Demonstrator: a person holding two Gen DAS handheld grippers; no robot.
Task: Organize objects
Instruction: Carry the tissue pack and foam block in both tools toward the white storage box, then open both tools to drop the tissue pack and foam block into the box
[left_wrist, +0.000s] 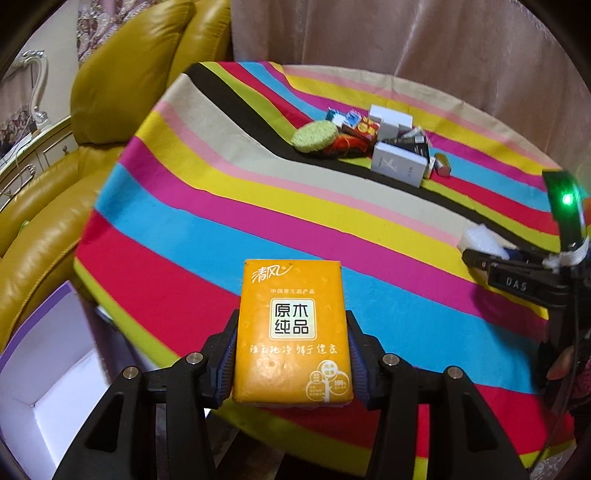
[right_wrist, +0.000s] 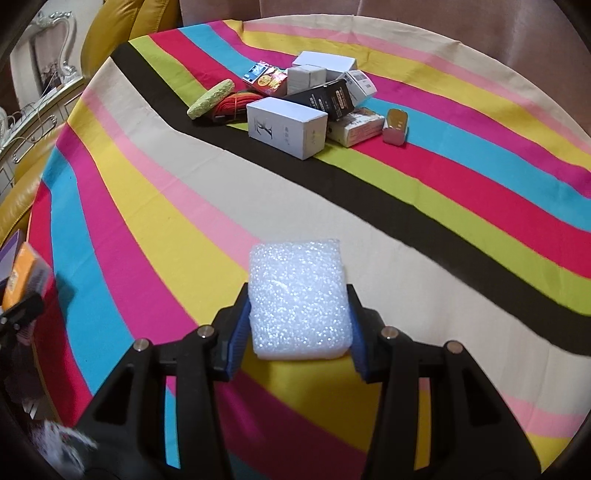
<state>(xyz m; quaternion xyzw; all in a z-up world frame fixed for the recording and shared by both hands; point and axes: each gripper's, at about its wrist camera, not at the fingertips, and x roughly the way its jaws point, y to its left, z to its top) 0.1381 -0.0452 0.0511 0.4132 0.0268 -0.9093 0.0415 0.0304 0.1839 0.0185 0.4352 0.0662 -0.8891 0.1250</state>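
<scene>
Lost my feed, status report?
Left gripper shut on orange tissue pack. Right gripper shut on white foam block. Pile waits far side. Nothing in the way.

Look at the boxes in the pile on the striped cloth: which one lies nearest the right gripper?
The white box with the grey figure logo, lying on its side at the front of the pile; the other boxes sit behind it.

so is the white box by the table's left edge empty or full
Empty as far as it shows: the white box reveals only bare inner walls and floor, though the picture's edge cuts part of it off.
</scene>
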